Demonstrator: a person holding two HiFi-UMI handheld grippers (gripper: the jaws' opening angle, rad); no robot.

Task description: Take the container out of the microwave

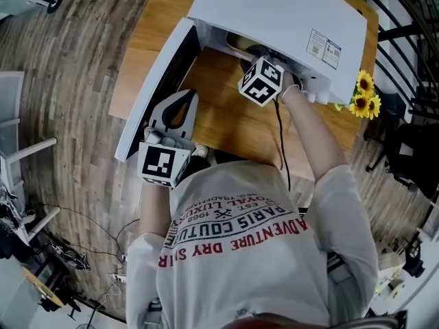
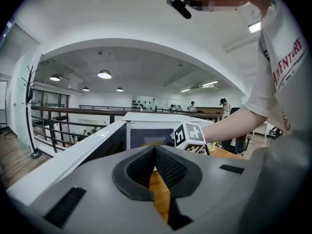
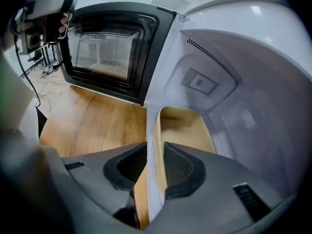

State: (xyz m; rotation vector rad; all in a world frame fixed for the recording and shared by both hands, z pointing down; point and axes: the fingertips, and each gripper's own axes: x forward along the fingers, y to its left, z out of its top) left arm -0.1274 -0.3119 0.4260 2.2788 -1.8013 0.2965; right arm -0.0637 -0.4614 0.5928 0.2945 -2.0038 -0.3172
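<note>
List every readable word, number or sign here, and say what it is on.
"ADVENTURE DRY": red print on the person's T-shirt, upside down in the head view.
"PARIS COUTUR": same shirt, black arc, end cut off.
"EST 1962": same shirt, small.
Two stickers on the microwave: too small to read.
Marker cubes: square patterns only, no words.

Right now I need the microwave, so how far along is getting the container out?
Done: the microwave door is open. In hand: the right gripper is inside, jaws closed on the container wall. Remaining: lift it out onto the table. The left gripper is shut, empty.
</note>
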